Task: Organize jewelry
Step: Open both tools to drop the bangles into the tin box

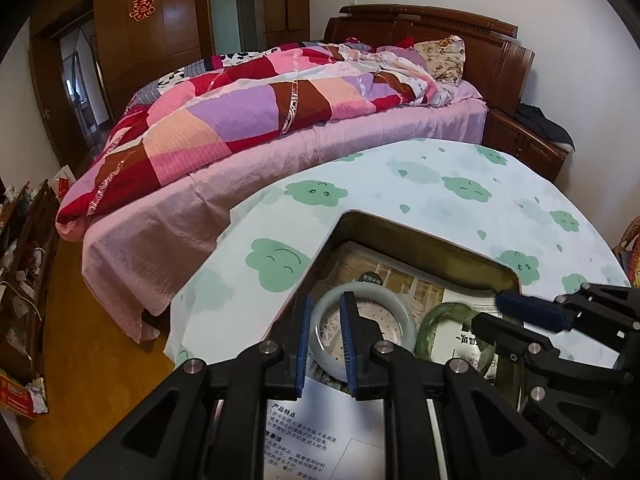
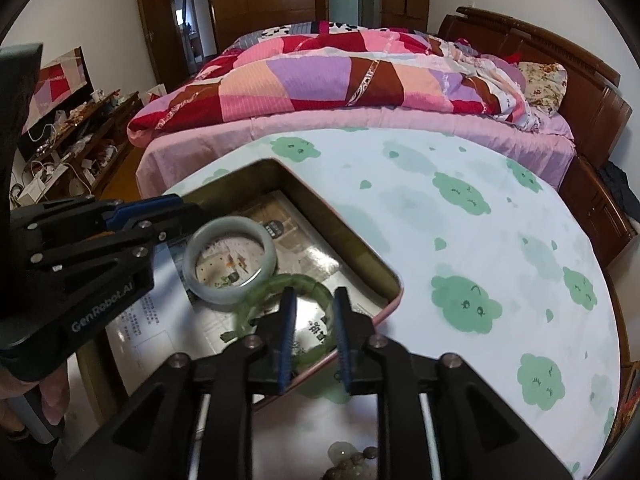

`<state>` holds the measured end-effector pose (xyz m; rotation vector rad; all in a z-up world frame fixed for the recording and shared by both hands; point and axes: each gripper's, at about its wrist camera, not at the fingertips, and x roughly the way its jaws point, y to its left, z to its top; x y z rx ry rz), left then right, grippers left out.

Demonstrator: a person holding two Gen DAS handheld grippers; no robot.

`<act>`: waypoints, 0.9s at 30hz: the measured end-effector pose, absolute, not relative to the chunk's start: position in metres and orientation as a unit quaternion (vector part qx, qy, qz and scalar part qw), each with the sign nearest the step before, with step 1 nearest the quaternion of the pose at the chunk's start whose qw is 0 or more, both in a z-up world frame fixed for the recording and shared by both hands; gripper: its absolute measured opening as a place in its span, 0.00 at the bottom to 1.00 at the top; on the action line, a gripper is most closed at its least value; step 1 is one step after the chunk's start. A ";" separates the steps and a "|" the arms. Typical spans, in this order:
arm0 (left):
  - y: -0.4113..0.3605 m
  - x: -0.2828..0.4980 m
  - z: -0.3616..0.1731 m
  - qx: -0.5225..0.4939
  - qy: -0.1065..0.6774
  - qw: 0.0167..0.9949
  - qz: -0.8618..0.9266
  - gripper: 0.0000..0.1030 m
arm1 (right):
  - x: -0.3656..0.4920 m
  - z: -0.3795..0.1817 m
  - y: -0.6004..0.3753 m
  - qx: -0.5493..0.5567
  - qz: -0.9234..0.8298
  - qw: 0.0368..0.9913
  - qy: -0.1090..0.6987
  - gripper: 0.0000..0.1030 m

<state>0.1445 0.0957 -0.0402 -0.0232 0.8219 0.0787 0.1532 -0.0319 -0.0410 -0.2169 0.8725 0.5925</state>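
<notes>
A metal tin box point(image 1: 420, 236) point(image 2: 344, 240) lined with printed paper sits on the table. In it lie a pale jade bangle point(image 1: 404, 312) point(image 2: 224, 228) and a dark green bangle point(image 1: 444, 314) point(image 2: 272, 284). My left gripper point(image 1: 326, 344) has its jaws on either side of the pale bangle's rim, close to it; it also shows in the right wrist view point(image 2: 176, 210). My right gripper point(image 2: 314, 336) straddles the green bangle's rim with a gap between pads and bangle; it also shows in the left wrist view point(image 1: 486, 314).
The table wears a white cloth with green clouds point(image 1: 460, 188) point(image 2: 480, 240). A beaded piece with a jade pendant point(image 2: 352, 458) lies on the table near me. A bed with a patchwork quilt point(image 1: 260, 112) stands behind the table. A cluttered wooden shelf point(image 2: 80, 136) is at the left.
</notes>
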 end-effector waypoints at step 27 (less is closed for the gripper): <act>0.029 0.050 -0.030 -0.012 0.340 0.940 -0.002 0.64 | 0.092 -0.051 -0.198 0.011 0.191 0.888 0.418 0.62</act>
